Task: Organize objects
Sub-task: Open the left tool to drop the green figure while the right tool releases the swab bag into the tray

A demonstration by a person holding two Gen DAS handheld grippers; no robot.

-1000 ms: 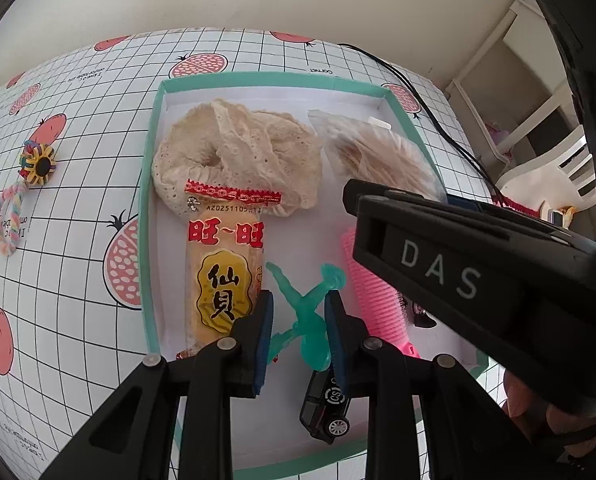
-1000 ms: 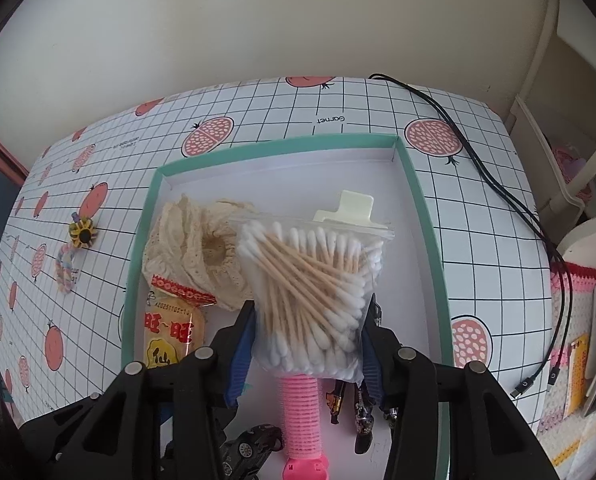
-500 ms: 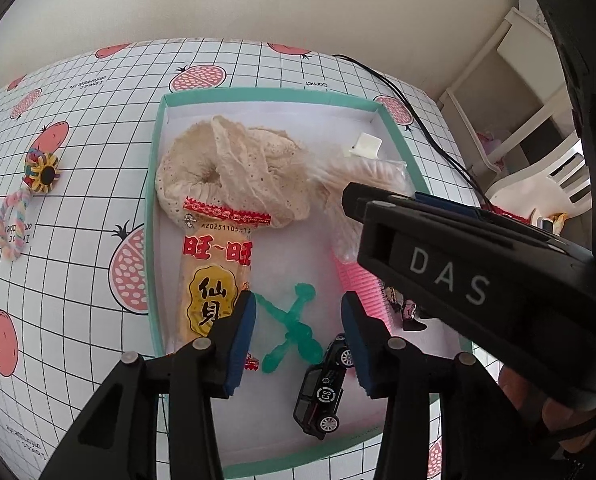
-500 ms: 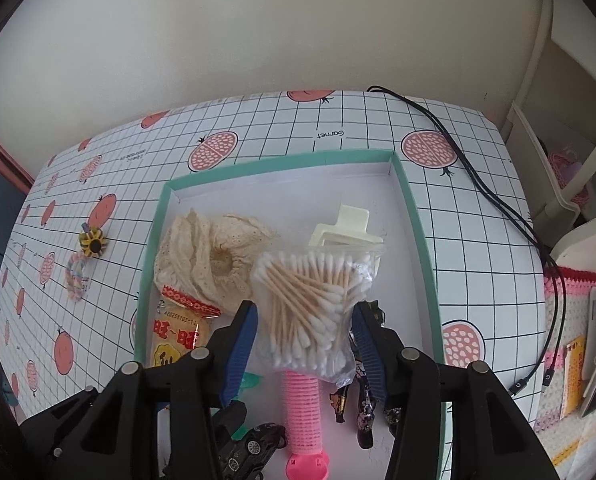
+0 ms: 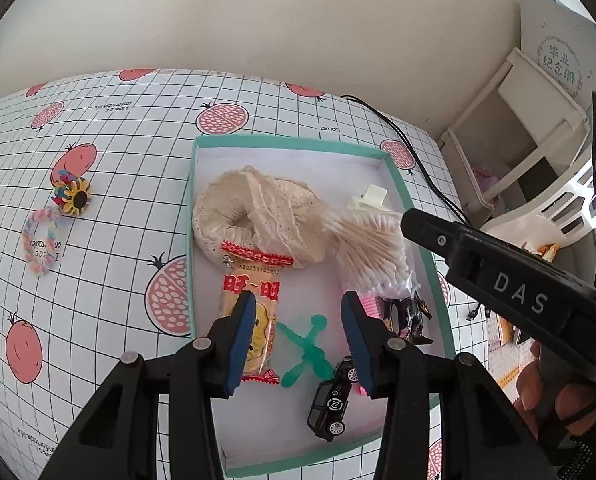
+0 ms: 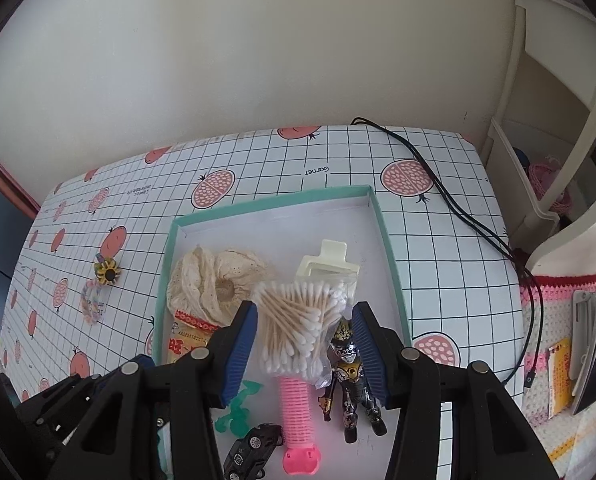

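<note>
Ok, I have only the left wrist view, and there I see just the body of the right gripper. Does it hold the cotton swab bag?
Observer: No. The right gripper is open wide. The cotton swab bag lies in the box between its pads and is not squeezed.
Operator: And the pink thing behind my right finger, what is it?
Observer: A pink ribbed roller. Its far end is under the bag.
Operator: Does the dark figure touch it?
Observer: No. The action figure lies beside it on the right, with a narrow gap.
</note>
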